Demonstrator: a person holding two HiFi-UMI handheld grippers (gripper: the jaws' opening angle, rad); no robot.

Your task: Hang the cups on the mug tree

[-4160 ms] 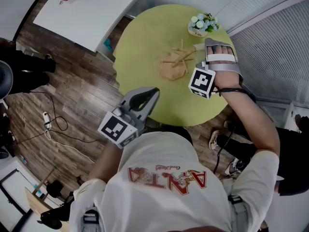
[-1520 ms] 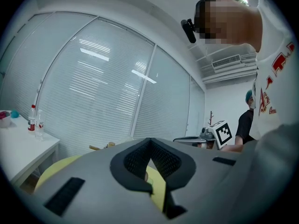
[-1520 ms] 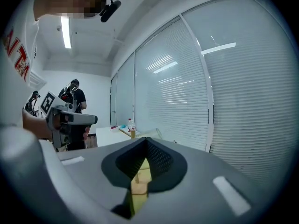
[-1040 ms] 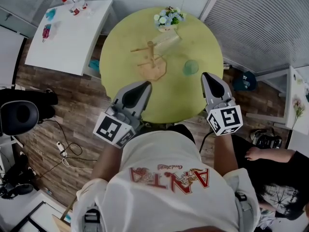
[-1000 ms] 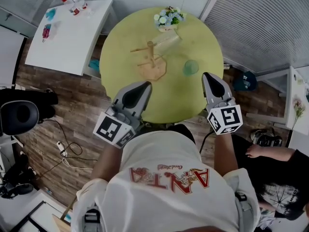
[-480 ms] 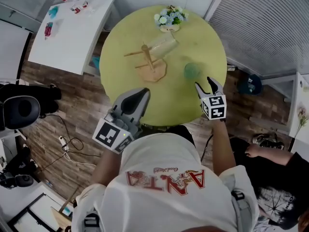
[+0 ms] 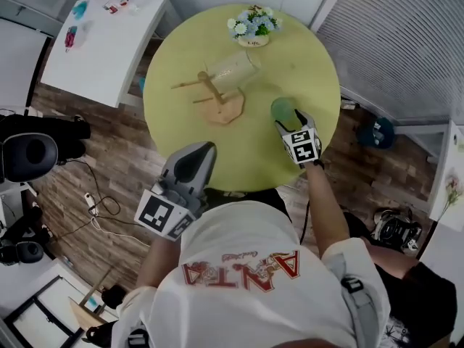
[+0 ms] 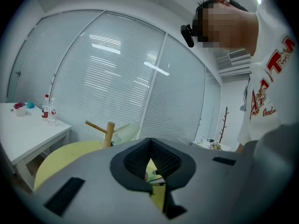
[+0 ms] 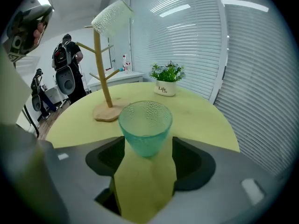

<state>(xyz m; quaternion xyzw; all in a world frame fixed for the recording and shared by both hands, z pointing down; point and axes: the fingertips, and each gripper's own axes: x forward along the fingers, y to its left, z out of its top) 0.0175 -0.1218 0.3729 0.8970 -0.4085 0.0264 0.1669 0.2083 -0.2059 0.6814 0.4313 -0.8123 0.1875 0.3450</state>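
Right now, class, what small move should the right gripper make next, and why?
Probably ease the right gripper slightly forward so that its jaws flank the green cup before closing. The jaws have just been opening and stand apart. The cup stands upright on the table, barely between their tips, untouched. The mug tree already carries one clear cup.

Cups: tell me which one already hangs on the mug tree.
The clear cup, tipped on the mug tree; the green cup stands upright on the table.

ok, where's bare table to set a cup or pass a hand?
Free: left of the mug tree out to the table rim; the near strip before the tree; the right side between flower pot and green cup. Crowded: mug tree, clear cup and flower pot, close together.
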